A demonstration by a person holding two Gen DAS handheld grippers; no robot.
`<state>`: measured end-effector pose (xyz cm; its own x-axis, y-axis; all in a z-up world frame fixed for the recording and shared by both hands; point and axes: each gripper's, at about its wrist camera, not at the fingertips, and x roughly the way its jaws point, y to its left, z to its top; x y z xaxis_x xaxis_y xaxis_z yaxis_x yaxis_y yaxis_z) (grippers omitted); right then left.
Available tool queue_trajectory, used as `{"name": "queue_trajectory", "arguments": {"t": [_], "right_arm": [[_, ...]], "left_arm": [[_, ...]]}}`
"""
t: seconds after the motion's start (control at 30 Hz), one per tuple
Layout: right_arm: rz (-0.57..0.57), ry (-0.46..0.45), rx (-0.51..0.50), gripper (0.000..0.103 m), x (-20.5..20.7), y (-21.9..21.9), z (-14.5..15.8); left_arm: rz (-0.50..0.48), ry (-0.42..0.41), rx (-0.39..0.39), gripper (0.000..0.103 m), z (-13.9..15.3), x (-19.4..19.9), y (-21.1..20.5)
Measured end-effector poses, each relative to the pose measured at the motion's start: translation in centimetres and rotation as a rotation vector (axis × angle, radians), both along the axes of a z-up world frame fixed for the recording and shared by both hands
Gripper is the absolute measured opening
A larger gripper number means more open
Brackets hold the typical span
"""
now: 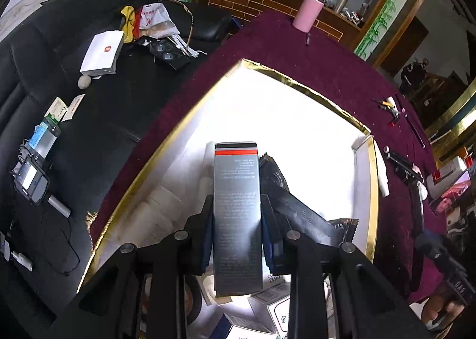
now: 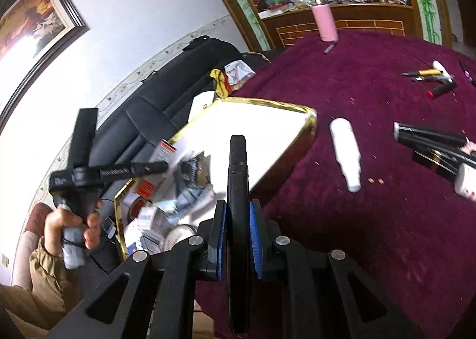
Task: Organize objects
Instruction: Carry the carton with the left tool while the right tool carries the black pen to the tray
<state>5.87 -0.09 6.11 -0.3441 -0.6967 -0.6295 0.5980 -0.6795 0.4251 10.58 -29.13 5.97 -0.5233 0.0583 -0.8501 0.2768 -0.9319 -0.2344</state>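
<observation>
The tall grey cardboard carton with a red and black band at its far end point(image 1: 237, 208) is clamped by its long sides in the left gripper point(image 1: 237, 232), whose fingers are closed flat on it, and it hangs over the wide gold-rimmed white box point(image 1: 367, 142) that lies open on the tabletop. The grip sits low on the carton, so the banded far end sticks out well past the fingers; a quick tilt could likely lever it loose, or the smooth card could slide through and drop onto the dark foil sachets point(image 1: 297, 211) and small packets crowded at the near end of the box. The right gripper point(image 2: 237, 238) has its blue-padded fingers closed on a slim black matte tube point(image 2: 237, 190), held upright and near the same box. The two tools share that space, so a hurried lowering risks a knock between them. On the maroon cloth point(image 2: 372, 220) to the right, a white bottle point(image 2: 346, 154) lies on its side and could roll if the cloth is nudged.
</observation>
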Motion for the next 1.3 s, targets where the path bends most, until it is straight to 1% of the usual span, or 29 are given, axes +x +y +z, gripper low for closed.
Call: {"name": "queue_trajectory", "arguments": {"t": [0.17,0.3,0.53,0.6,0.67,0.8,0.97,1.07,1.2,1.3], "right_arm": [[0.026,0.007,0.01,0.016,-0.5,-2.4,0.8],[0.038,-0.002,0.022,0.016,-1.1,-4.0,0.8],[0.049,-0.007,0.027,0.016,-1.4,-5.0,0.6],[0.046,-0.013,0.031,0.016,-1.8,-5.2,0.4],[0.044,-0.015,0.034,0.016,-2.1,-5.3,0.2],[0.042,-0.02,0.036,0.016,-2.5,-5.6,0.0],[0.047,-0.027,0.044,0.016,-2.8,-6.4,-0.1],[0.056,-0.046,0.048,0.016,-3.5,-7.3,0.0],[0.055,-0.03,0.063,0.016,-4.8,-8.6,0.7],[0.044,-0.044,0.062,0.016,-5.8,-9.4,0.4]], "left_arm": [[-0.008,-0.014,0.012,0.027,-0.6,-0.4,0.0],[-0.004,-0.029,0.027,0.027,-1.3,-0.5,-0.2],[-0.005,-0.025,0.029,0.027,-1.5,-0.8,-0.4],[-0.009,-0.014,0.016,0.027,-0.9,-1.0,-0.8],[-0.016,-0.005,-0.016,0.027,0.0,-1.5,-1.3],[-0.092,-0.01,-0.091,0.027,1.3,-3.6,-1.8],[-0.142,-0.064,-0.159,0.027,0.5,-6.6,-2.6],[-0.163,-0.085,-0.183,0.027,-0.1,-7.3,-2.3],[-0.205,-0.08,-0.197,0.027,0.0,-7.9,-1.2],[-0.226,-0.07,-0.207,0.027,0.4,-9.1,-0.5]]}}
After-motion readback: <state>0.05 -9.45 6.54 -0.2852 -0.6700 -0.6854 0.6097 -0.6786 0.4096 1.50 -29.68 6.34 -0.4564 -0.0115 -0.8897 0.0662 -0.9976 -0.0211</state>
